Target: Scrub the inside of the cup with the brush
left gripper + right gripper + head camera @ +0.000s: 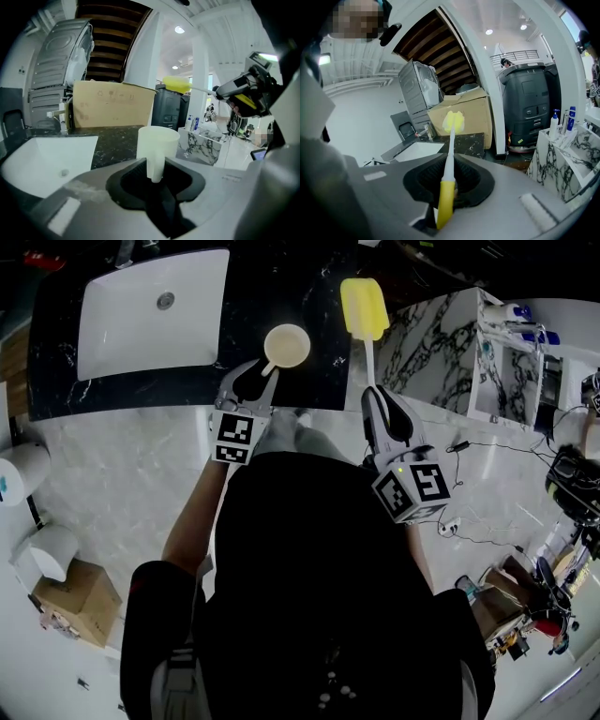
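Cream cup (287,345), handle btw parted jaws of left gripper (262,372); right gripper (373,393) clamps yellow-headed brush (364,307).

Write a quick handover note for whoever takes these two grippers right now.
Left hand-held gripper: open, with the cup handle between its jaws, not clamped.
Right hand-held gripper: shut on the brush handle.
Cup upright on the dark counter, right of the sink; brush head off to the cup's right, outside it.
Done: brush in hand. Left: grip cup, scrub inside.
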`<state>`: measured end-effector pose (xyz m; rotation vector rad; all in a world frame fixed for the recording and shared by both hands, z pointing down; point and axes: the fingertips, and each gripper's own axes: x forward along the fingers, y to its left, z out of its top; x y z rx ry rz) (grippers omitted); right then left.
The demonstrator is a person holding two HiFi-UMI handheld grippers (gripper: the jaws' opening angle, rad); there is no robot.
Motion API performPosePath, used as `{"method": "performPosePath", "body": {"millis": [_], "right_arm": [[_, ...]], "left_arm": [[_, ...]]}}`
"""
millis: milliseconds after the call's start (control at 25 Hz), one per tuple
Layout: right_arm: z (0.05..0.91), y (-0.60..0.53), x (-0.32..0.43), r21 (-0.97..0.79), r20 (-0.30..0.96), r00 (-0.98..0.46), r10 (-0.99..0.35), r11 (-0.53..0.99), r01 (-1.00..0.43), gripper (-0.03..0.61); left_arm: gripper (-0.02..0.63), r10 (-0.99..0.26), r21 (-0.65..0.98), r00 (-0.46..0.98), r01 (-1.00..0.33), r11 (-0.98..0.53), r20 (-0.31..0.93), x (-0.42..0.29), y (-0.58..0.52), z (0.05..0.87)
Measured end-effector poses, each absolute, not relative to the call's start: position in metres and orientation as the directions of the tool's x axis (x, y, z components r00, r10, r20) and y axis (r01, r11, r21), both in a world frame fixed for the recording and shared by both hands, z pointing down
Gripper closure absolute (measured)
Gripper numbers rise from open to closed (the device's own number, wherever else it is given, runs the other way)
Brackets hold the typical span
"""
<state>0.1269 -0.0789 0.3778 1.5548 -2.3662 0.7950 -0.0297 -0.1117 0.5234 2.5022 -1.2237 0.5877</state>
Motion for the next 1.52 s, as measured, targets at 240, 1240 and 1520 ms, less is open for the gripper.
{"method": "performPosePath", "body": {"millis": [240,1240,1520], "right_arm": [[0.383,-0.088,0.117,-0.299,0.481,-0.441,-0.758,0.331,-0.895,0.537],[0.406,-0.097,0.093,-0.112,0.738,-0.555,-0.384,0.742,-0.661,0.537],[0.413,-0.102,0.104,-0.119,0.786,-0.571,-0.235,0.85,-0.514,0.537]], "left_arm": [[0.552,-0.593,0.076,0.655,-0.698,-0.712,0.468,-0.025,-0.112,0.522],[0.563,-0.305,-0.056,0.654,-0.374,-0.926,0.692,-0.067,-0.118,0.492],[0.563,-0.304,-0.089,0.573,-0.371,-0.924,0.761,-0.064,-0.12,0.49]]}}
